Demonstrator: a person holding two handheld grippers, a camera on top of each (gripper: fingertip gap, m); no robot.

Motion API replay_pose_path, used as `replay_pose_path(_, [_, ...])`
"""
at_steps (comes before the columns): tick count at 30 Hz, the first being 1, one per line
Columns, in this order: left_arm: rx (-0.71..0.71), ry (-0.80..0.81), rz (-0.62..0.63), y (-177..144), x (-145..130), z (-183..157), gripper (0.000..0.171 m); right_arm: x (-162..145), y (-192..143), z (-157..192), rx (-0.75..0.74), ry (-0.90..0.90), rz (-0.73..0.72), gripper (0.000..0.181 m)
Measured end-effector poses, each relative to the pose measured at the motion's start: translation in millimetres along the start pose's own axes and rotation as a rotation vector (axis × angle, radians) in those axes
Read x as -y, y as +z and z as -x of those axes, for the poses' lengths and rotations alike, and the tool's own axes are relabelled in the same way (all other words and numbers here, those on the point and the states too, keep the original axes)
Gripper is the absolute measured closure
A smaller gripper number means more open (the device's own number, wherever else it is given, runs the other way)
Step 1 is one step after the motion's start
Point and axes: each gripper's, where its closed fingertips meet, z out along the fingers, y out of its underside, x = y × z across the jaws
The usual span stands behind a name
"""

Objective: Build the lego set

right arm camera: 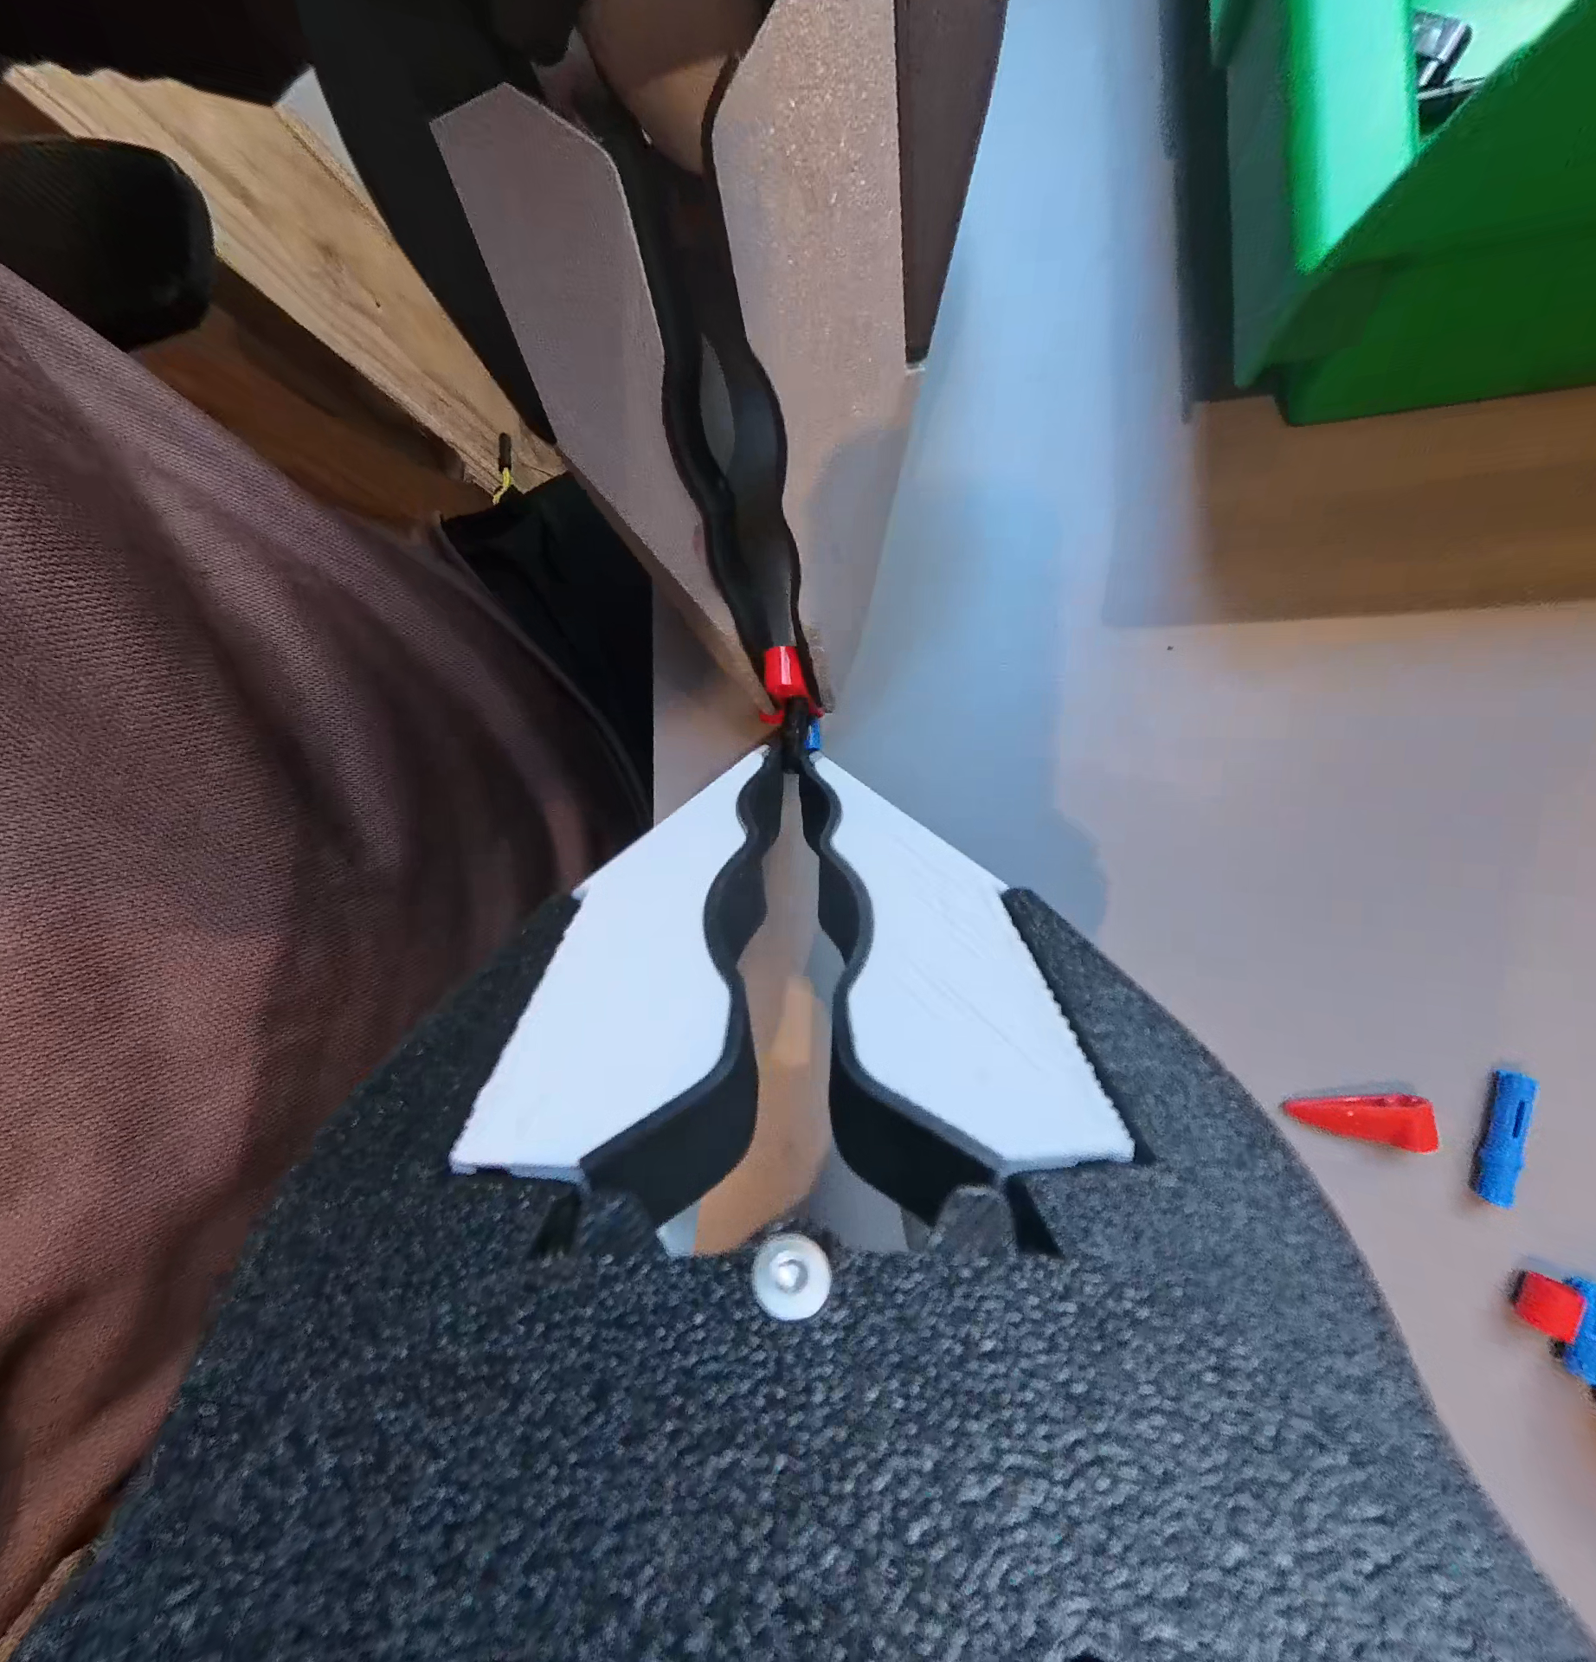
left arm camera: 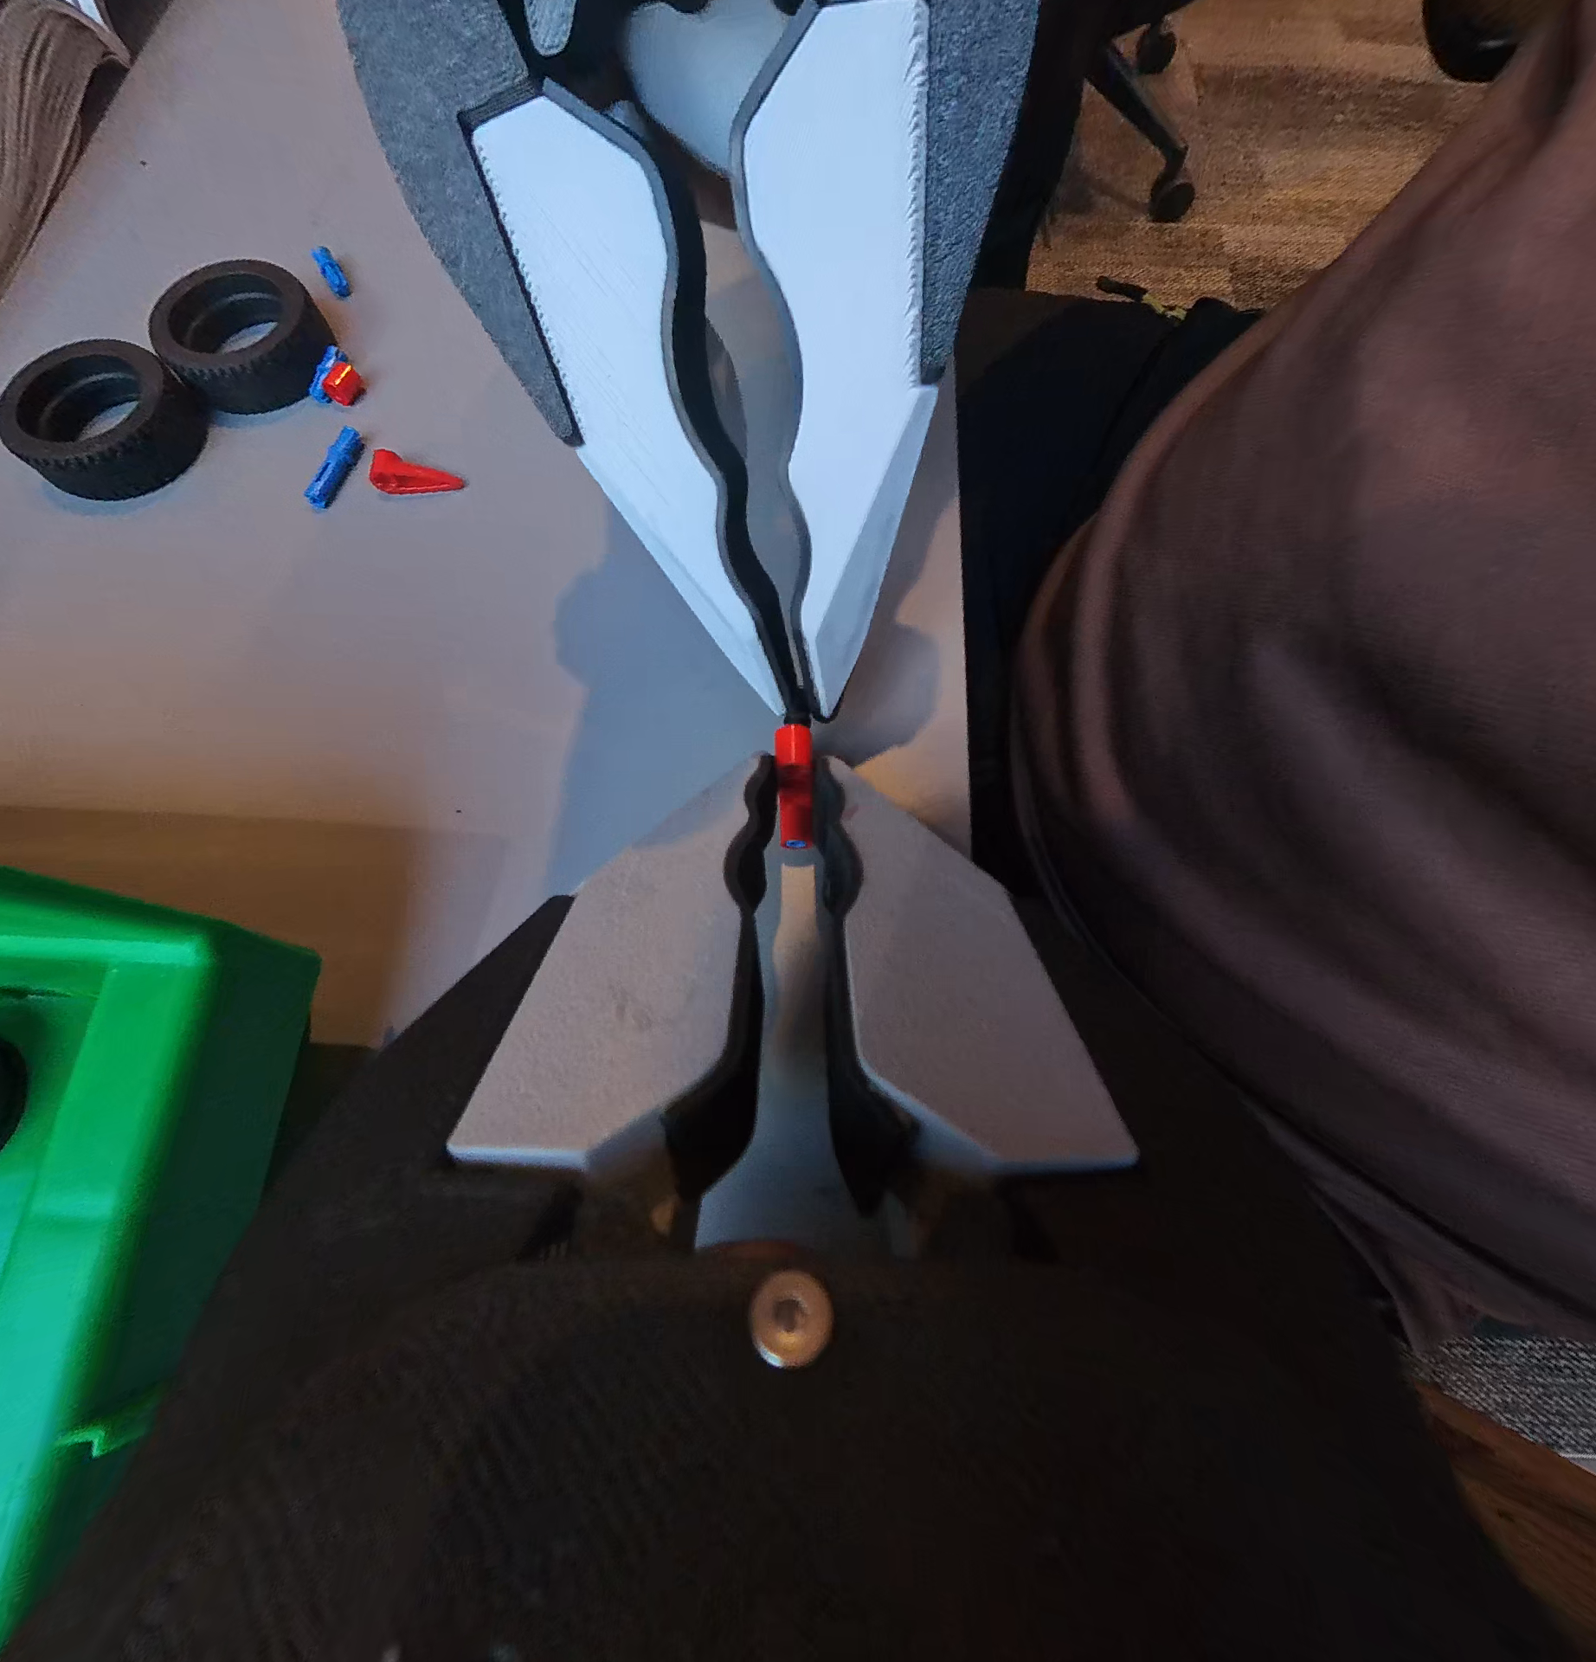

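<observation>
My left gripper (left arm camera: 793, 791) clamps a red connector (left arm camera: 792, 796) between its fingertips above the bench's near edge (left arm camera: 952, 585); my right gripper (right arm camera: 792, 764), tip to tip with it, pinches a thin black piece (right arm camera: 791, 733) entering the connector's end.

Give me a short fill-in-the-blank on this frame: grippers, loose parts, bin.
1. The left gripper is shut on a small ____ connector piece.
2. ____ black tyres lie on the table.
3. The bin beside the left gripper is ____.
4. The right gripper meets the left one tip to ____.

Missing words: red; two; green; tip
</observation>
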Motion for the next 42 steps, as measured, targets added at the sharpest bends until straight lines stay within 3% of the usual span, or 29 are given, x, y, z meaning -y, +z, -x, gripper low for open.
replay_pose_path(22, [0.035, 0.034, 0.002, 0.0, -0.1, 0.9, 0.167, 1.6, -3.2, 5.3, 0.416, 0.322, -0.001, 0.180])
replay_pose_path(27, [0.007, 0.069, 0.000, 1.0, 0.7, -4.6, 0.166, -0.4, -1.8, 13.8, 0.555, 0.420, 0.084, 0.180])
replay_pose_path(32, [0.043, 0.125, -0.003, -0.6, 0.1, -3.9, 0.167, 1.8, -4.6, 12.4, 0.642, 0.513, 0.081, 0.180])
replay_pose_path(42, [0.084, 0.243, -0.011, -4.2, -1.9, -4.4, 0.166, 5.6, -3.7, 13.4, 0.719, 0.549, 0.047, 0.180])
